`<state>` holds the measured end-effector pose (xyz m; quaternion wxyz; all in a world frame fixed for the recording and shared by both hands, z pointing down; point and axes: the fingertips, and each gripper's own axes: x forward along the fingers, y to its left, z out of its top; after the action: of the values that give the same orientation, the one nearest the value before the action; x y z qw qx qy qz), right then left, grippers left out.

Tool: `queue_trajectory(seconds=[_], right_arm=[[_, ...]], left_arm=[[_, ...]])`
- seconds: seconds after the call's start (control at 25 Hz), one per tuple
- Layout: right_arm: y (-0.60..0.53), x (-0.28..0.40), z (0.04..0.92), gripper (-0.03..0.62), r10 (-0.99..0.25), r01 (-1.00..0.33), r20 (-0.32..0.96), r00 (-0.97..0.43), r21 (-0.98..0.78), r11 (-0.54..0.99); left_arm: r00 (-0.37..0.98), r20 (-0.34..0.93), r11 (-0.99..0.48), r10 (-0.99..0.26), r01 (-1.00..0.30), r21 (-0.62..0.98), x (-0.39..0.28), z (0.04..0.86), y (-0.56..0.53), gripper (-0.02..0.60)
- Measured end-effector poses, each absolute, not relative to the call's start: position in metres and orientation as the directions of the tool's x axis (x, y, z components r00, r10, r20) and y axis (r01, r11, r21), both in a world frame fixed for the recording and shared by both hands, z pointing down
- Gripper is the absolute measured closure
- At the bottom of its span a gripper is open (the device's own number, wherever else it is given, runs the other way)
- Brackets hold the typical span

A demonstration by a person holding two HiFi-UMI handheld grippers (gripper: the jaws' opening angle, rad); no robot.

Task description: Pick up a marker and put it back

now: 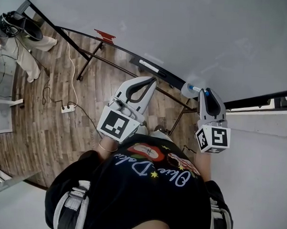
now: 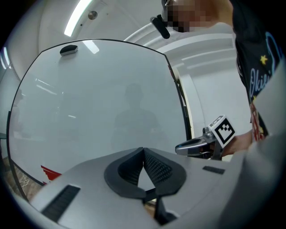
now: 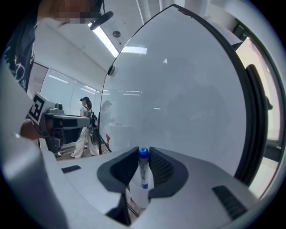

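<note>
1. Right gripper point(image 3: 144, 151) clamped on the blue-capped marker point(image 3: 143, 173), upright between its pads, white cup point(image 3: 137, 197) at marker's lower end
2. Left gripper point(image 2: 143, 151) closed, empty, tips touching, facing whiteboard point(image 2: 98, 98)

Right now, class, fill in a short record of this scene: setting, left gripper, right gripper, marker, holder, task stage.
Setting: a person facing a whiteboard that stands on a wooden floor
Left gripper: jaws together, nothing between them
Right gripper: jaws closed on the marker
Marker: white barrel, blue cap, cap up at the jaw tips
White holder: just below the marker
Task stage: marker gripped, not yet put back
</note>
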<state>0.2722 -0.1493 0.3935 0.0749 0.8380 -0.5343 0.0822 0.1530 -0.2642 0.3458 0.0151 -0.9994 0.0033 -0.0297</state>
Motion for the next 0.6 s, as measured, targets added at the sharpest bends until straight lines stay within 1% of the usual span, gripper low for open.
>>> queue_trajectory(seconds=[0.32, 0.6], right_arm=[[-0.139, 0.27, 0.355, 0.522, -0.881, -0.895, 0.157, 0.447, 0.057, -0.443], [-0.116, 0.275, 0.334, 0.522, -0.866, -0.872, 0.104, 0.489, 0.027, -0.489]], left_arm=[[0.999, 0.046, -1.0, 0.009, 0.01, -0.011, 0.153, 0.346, -0.266, 0.578], [0.999, 0.04, -1.0, 0.016, 0.017, -0.004, 0.154, 0.346, -0.27, 0.578]])
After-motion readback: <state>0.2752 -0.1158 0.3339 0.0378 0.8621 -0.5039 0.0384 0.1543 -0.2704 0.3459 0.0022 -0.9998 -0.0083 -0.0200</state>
